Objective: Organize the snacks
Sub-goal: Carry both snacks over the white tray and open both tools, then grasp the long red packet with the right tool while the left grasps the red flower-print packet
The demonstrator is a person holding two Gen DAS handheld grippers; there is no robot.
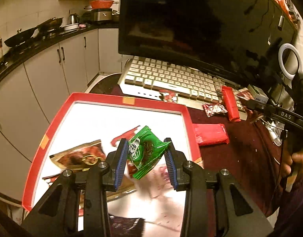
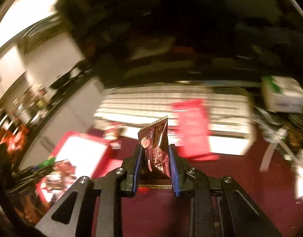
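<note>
The left gripper is pinching a crumpled green snack packet between its blue pads, above the red-rimmed tray lying beyond and below the jaws. The right gripper is clamping a dark brown sachet upright between narrow jaws, ahead of a blurred white keyboard.
</note>
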